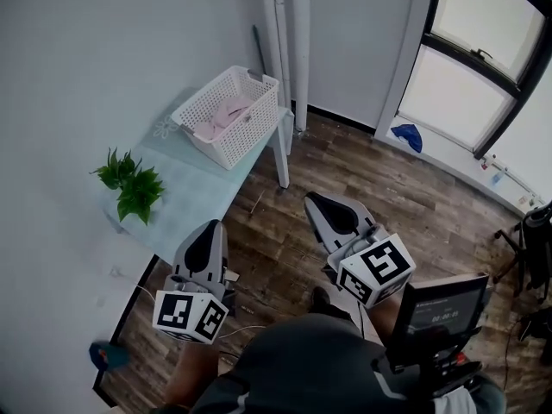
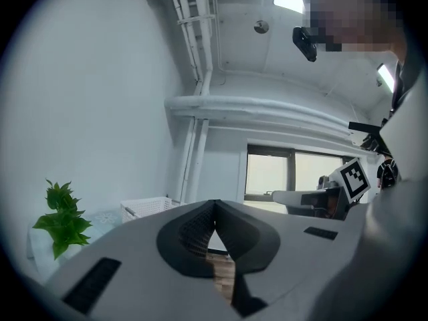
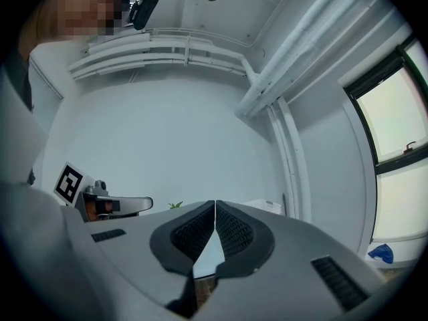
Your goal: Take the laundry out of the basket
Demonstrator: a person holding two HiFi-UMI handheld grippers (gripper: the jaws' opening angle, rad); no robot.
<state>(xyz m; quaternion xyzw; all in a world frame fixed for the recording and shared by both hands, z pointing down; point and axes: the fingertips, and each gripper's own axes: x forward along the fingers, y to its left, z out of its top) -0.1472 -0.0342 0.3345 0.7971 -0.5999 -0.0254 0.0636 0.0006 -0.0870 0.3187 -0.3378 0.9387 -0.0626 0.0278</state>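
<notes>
A white lattice laundry basket (image 1: 235, 121) stands on the far end of a pale blue table (image 1: 200, 188), with pink laundry (image 1: 226, 113) lying inside it. Its rim (image 2: 144, 206) shows low in the left gripper view. Both grippers hang well short of the table, over the wooden floor. My left gripper (image 1: 207, 247) is shut with nothing between its jaws, and its tips (image 2: 214, 204) meet. My right gripper (image 1: 330, 210) is shut and empty too, its tips (image 3: 215, 206) pressed together.
A green potted plant (image 1: 129, 186) stands on the table's near part, between me and the basket. White pipes (image 1: 289, 41) run up the corner wall behind the table. A window (image 1: 483, 67) fills the right wall, with a blue object (image 1: 407, 134) below it. A monitor (image 1: 442, 309) sits at my right.
</notes>
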